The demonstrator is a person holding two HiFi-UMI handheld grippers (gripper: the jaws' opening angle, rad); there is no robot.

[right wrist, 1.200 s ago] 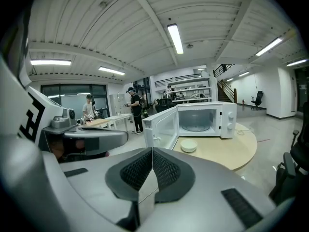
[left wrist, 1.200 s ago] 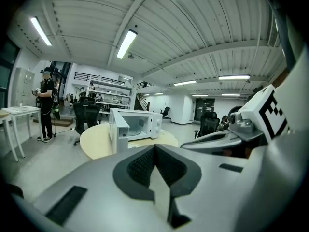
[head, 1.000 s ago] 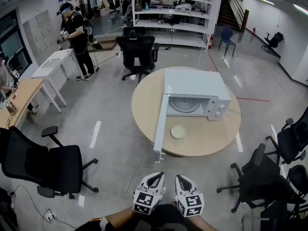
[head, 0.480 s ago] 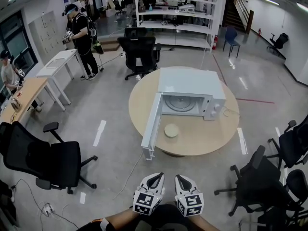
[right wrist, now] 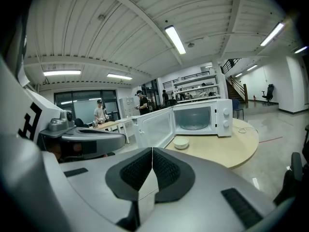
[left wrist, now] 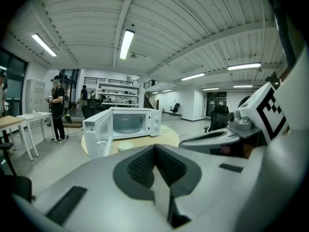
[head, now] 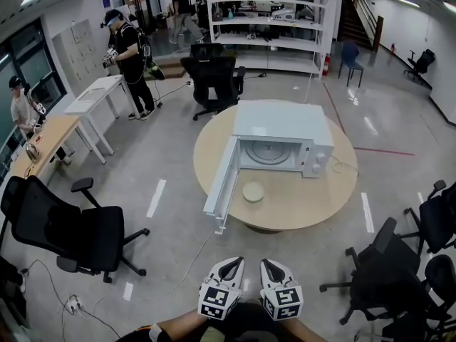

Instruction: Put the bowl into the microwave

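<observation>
A pale bowl [head: 253,192] sits on the round wooden table [head: 310,205], just in front of the white microwave [head: 282,137]. The microwave door [head: 219,184] hangs wide open to the left and its cavity looks empty. The bowl [right wrist: 181,142] and microwave [right wrist: 200,118] also show in the right gripper view, and the bowl [left wrist: 125,147] in the left gripper view. My left gripper [head: 226,265] and right gripper [head: 273,268] are held side by side near my body, far short of the table. Both are shut with nothing between the jaws.
Black office chairs stand at the left [head: 68,228], behind the table [head: 212,77] and at the right [head: 388,276]. People stand at the far left by desks [head: 132,55]. White shelving [head: 267,23] lines the back. A cable [head: 340,165] lies beside the microwave.
The view has shifted slightly; the table and microwave sit a little further left and lower in frame. Both grippers stay shut in the same place.
</observation>
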